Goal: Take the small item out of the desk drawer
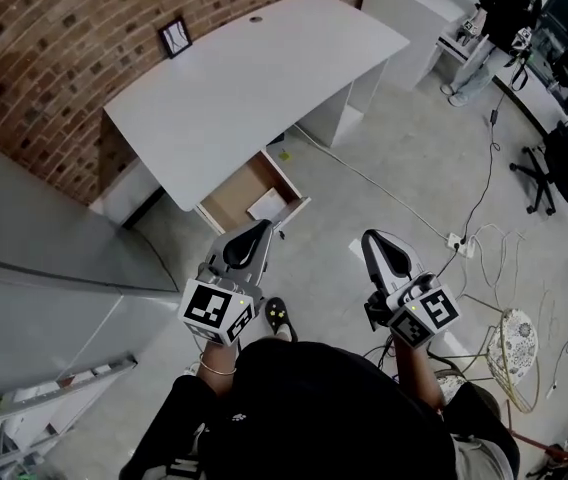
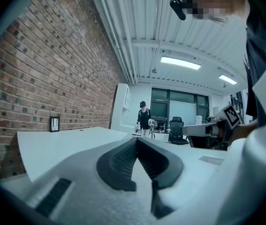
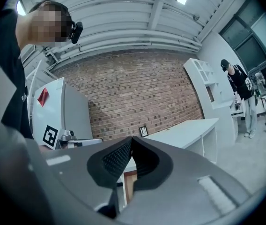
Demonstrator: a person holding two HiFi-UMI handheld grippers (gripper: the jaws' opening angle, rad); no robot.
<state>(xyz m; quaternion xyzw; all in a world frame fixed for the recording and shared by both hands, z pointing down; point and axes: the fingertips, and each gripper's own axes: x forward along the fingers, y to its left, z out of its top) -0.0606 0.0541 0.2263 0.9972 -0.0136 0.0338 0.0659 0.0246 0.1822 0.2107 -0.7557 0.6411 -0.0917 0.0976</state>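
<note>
The desk drawer point(image 1: 232, 200) stands pulled open under the white desk point(image 1: 244, 78), showing a brown bottom. A small white item point(image 1: 267, 205) lies inside it toward the front right. My left gripper point(image 1: 259, 230) hovers just in front of the drawer with its jaws shut and nothing between them; its tips point(image 2: 136, 139) meet in the left gripper view. My right gripper point(image 1: 372, 240) is held over the floor to the right of the drawer, also shut and empty point(image 3: 131, 138). Part of the drawer point(image 3: 129, 184) shows below its jaws.
A framed picture point(image 1: 175, 36) leans on the brick wall at the back of the desk. A grey cabinet point(image 1: 34, 268) stands to the left. A power strip with cables point(image 1: 461, 245) lies on the floor at right. A person point(image 1: 499, 18) and office chairs point(image 1: 564, 153) are far right.
</note>
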